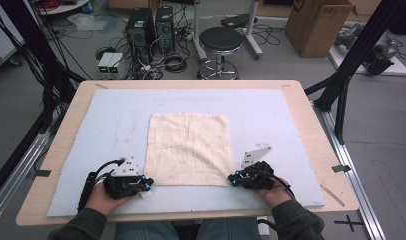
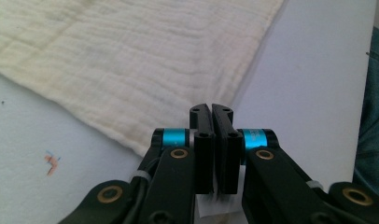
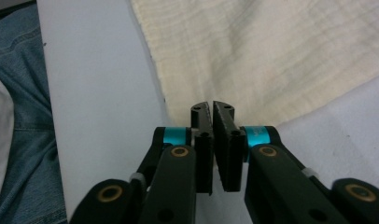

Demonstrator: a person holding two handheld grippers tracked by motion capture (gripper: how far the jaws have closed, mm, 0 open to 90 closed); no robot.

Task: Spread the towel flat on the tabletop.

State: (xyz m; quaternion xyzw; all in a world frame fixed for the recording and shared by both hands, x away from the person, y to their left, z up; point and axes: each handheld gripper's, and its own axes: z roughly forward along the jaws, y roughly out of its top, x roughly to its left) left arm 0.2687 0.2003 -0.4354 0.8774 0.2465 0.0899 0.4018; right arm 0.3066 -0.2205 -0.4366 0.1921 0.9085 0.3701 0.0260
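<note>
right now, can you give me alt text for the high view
A cream, crinkled square cloth lies flat on a pale blue mat covering a wooden table. A person's two hands hold black tongs, the left and the right, shut at the cloth's two near corners.

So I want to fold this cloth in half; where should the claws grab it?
Take the cream cloth by its two near corners, one claw each, coming in low from the person's side. It lies flat, so only edges give purchase, and the shut left claw and right claw sit beside them.
</note>
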